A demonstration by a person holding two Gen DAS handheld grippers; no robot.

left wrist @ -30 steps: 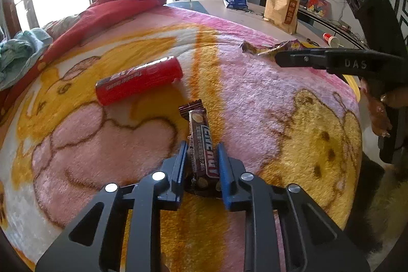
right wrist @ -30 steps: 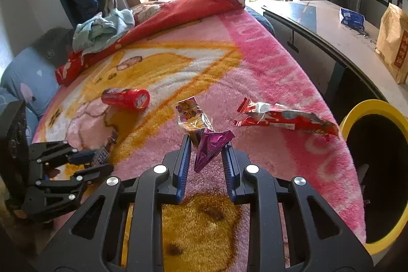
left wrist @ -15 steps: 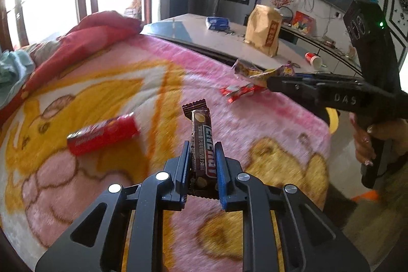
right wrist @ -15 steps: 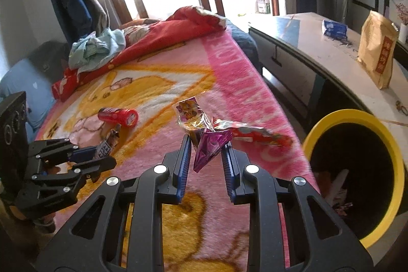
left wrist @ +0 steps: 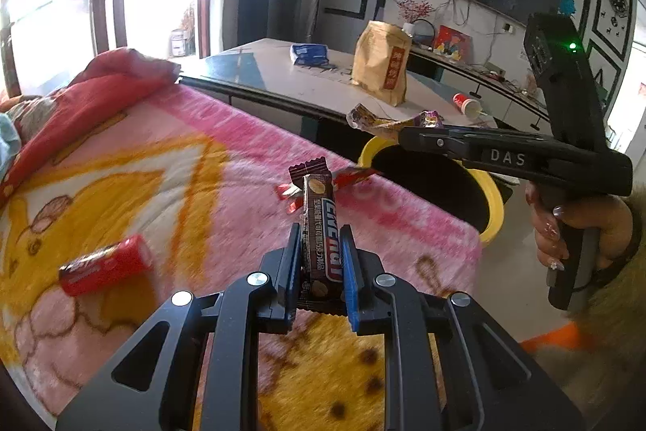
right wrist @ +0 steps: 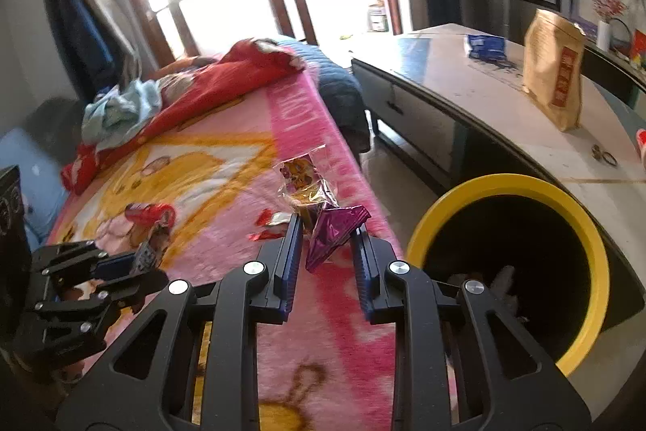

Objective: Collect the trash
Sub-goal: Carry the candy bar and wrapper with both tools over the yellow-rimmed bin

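Note:
My left gripper (left wrist: 321, 253) is shut on a brown chocolate bar wrapper (left wrist: 319, 229) and holds it above the pink blanket (left wrist: 202, 164). My right gripper (right wrist: 328, 245) is shut on a crumpled purple and clear snack wrapper (right wrist: 323, 221), close to the yellow-rimmed black bin (right wrist: 517, 188). In the left wrist view the right gripper (left wrist: 407, 136) hangs over the bin (left wrist: 428, 180). A red tube wrapper (left wrist: 105, 265) and a red and white wrapper (left wrist: 343, 180) lie on the blanket.
A low white cabinet (right wrist: 464, 83) stands behind the bin, with a brown paper bag (right wrist: 557, 75) and a blue packet (right wrist: 486, 45) on it. A red quilt and clothes (right wrist: 194, 87) are piled at the blanket's far end. Some trash lies inside the bin.
Both grippers have lifted and swung right toward the bin with their wrappers. The bin now fills the right of the right wrist view.

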